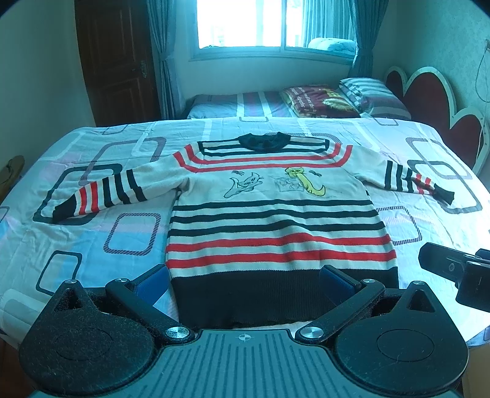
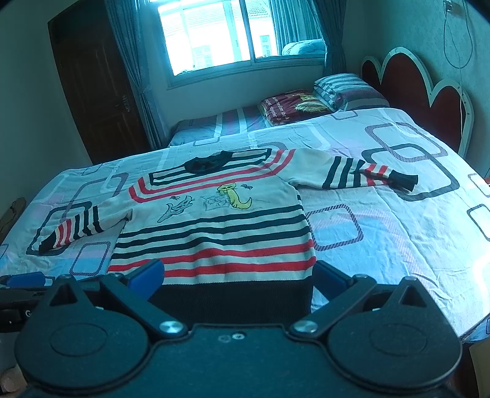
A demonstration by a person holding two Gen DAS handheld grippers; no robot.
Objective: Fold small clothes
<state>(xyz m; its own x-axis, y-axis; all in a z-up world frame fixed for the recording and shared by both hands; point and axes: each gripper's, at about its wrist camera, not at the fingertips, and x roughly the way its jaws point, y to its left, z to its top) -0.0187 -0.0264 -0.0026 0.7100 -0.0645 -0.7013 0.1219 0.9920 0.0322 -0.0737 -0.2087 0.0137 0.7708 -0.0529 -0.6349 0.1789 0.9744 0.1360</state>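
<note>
A small striped sweater (image 1: 269, 220) with cat pictures lies flat on the bed, front up, collar far, both sleeves spread out; it also shows in the right wrist view (image 2: 214, 223). My left gripper (image 1: 245, 281) is open, its blue fingers on either side of the dark hem (image 1: 245, 300), holding nothing. My right gripper (image 2: 235, 275) is open over the hem's right part (image 2: 232, 297), empty. The right gripper's body shows at the right edge of the left wrist view (image 1: 456, 269).
The bed sheet (image 1: 92, 245) has a rounded-rectangle pattern. Folded blankets (image 1: 321, 101) and a pillow (image 1: 370, 95) lie at the far side by a heart-shaped headboard (image 1: 435, 101). A window (image 1: 275, 24), curtains and a dark door (image 1: 116, 61) stand behind.
</note>
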